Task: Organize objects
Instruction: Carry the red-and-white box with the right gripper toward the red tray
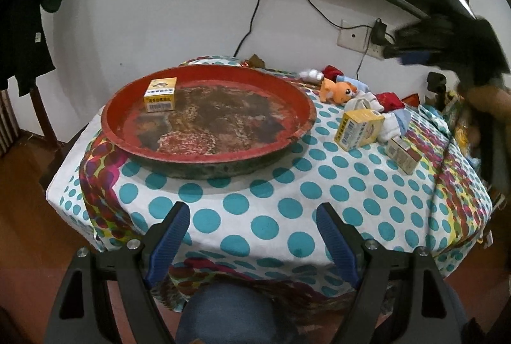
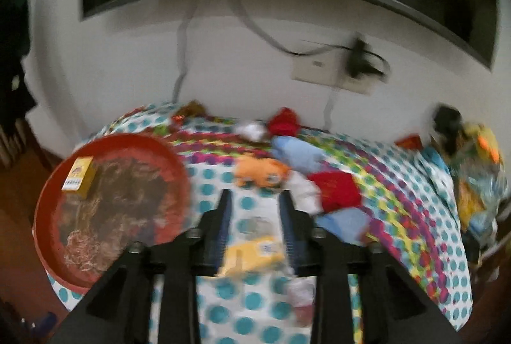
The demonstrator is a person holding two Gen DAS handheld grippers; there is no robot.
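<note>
Right gripper point(image 2: 254, 216) half-open above yellow box point(image 2: 252, 251), blurred, holding nothing; may clip socks point(image 2: 303, 190) beside right finger. Left gripper point(image 1: 252, 235) wide open, empty.

The bench cloth point(image 1: 287, 200) is white with teal dots and a multicoloured border. At centre left, the tray point(image 1: 300, 120) is red, mottled brown inside, holding a yellow-and-white box point(image 1: 160, 95). The plush toy point(image 1: 338, 90) is orange; the blurred cloths point(image 2: 335, 187) seem red, blue and white.
</note>
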